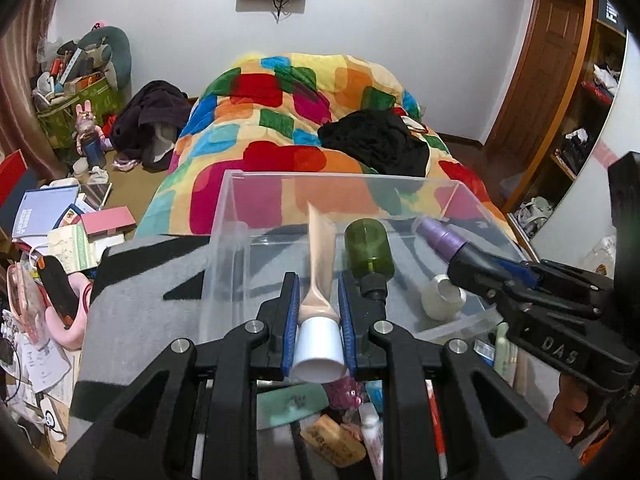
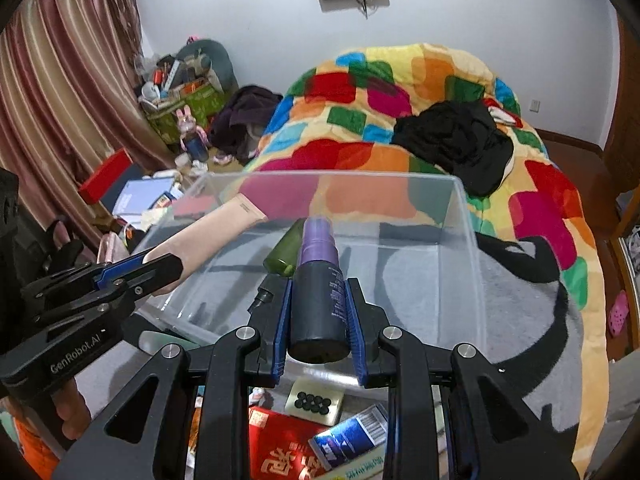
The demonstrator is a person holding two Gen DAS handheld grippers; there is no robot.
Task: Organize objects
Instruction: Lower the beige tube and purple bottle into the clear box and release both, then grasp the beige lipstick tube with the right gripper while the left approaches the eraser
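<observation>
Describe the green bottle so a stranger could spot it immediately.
Find the clear plastic bin on the grey blanket at the foot of the bed. Inside it lies the green bottle, translucent olive, on its side, black nozzle toward the camera. The tube and the purple-capped bottle are each held by a gripper; this one is not.

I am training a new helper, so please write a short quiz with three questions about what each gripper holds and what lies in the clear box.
1. True or false: the left gripper is shut on the beige tube with a white cap.
2. What does the right gripper hold?
A. a red carton
B. the purple-capped dark bottle
C. a black garment
3. Fill in: the bottle already lying in the clear box beside the white roll is coloured ____.

Key:
1. True.
2. B.
3. Green: it is the green bottle, lying on its side.
</observation>
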